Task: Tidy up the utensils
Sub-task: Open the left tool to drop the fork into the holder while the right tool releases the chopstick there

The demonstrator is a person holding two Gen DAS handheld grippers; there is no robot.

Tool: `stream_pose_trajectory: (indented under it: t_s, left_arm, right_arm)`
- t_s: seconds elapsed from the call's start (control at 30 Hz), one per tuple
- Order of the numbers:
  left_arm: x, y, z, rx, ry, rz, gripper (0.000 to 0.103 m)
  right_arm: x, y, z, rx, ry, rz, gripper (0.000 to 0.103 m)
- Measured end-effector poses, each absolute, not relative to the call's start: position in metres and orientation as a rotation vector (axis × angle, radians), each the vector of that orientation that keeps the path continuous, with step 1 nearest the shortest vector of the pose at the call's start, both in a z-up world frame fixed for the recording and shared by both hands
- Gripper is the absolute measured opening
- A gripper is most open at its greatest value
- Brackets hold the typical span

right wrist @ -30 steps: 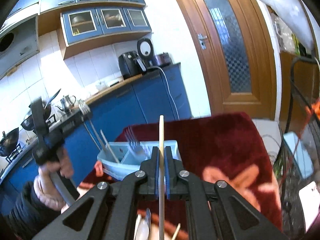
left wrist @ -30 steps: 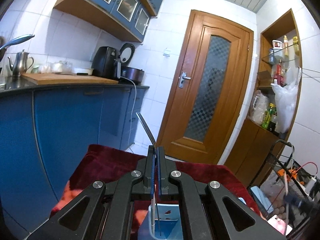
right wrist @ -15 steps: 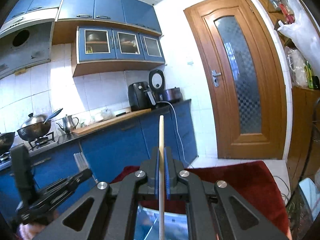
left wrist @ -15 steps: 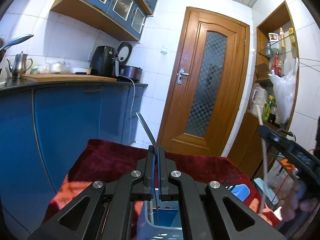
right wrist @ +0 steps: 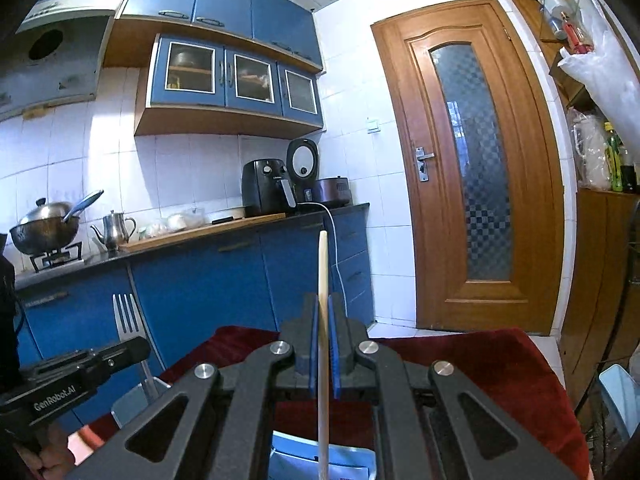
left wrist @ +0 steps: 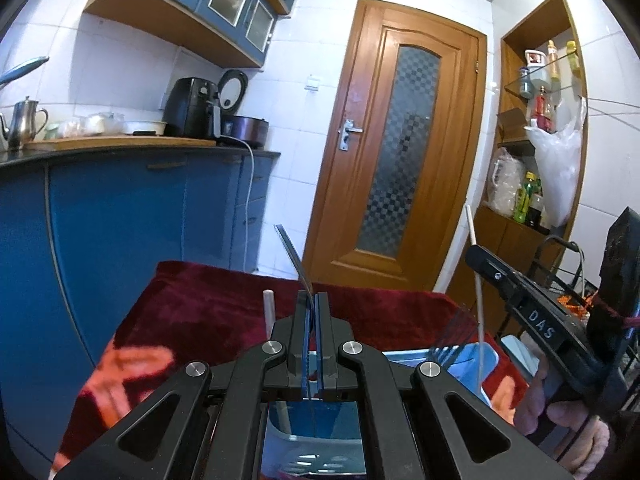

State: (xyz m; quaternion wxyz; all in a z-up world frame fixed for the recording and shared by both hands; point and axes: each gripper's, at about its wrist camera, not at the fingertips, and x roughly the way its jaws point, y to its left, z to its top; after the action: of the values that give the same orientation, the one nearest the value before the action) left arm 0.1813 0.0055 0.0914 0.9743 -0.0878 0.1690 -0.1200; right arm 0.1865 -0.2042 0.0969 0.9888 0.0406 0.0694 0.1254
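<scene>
Presently both grippers hang over the pale blue utensil caddy [left wrist: 472,364], which sits on a table draped in dark red cloth [left wrist: 208,304].

Left gripper [left wrist: 313,344]: jaws pressed together on a thin metal utensil [left wrist: 294,258], edge-on, handle end slanting up and away. From the right wrist view, fork tines [right wrist: 127,318] rise above that gripper's body, so the held piece is probably a fork; from its own camera the lower end drops into a blue compartment directly beneath.

Right gripper [right wrist: 323,344]: jaws pinched on a pale wooden chopstick [right wrist: 322,280], held near upright. In the left wrist view the same stick hangs with its lower end just at or inside the caddy's right end, beside dark fork tines [left wrist: 448,340] already standing there. Whether the tip has touched bottom cannot be told.

A white stick [left wrist: 268,312] stands in the caddy just left of the left gripper.

Judgement on the step: both pieces look mid-lowering into compartments.
- Keep each utensil upright and lower straight, so the tip clears the divider walls rather than catching the rim.
- Check that the chopstick goes with like items; the white stick sits at the far end from where it hangs now.
- Let the tip rest on the bottom before the jaws part; a release from height could bounce the stick out.
- Open only slightly, then lift straight up, so neighbouring tines are not snagged.
- The caddy looks light; a sideways nudge may slide it on the cloth.
</scene>
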Motion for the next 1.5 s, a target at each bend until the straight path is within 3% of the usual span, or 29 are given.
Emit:
stream_pose_trajectory:
  t_s: [0.2,0.33,0.5,1.03,1.5]
  left_arm:
    - [0.178,0.002,0.092,-0.171,0.367,-0.241,0.005]
    - [0.172,0.003,0.094,-0.179,0.365,-0.247,0.012]
    - [0.165,0.004,0.102,-0.199,0.372,-0.266,0.013]
    - [0.103,0.001,0.129,-0.132,0.416,-0.304,0.013]
    - [0.039,-0.005,0.106,-0.094,0.578,-0.331,0.013]
  right_arm:
    - [0.182,-0.203,0.092,0.051,0.157,0.24,0.007]
    - [0.175,-0.207,0.092,0.065,0.189,0.263,0.007]
    - [0.159,-0.209,0.103,0.068,0.183,0.287,0.023]
    - [0.086,-0.205,0.145,0.084,0.262,0.253,0.023]
    - [0.012,-0.212,0.121,0.138,0.409,0.22,0.023]
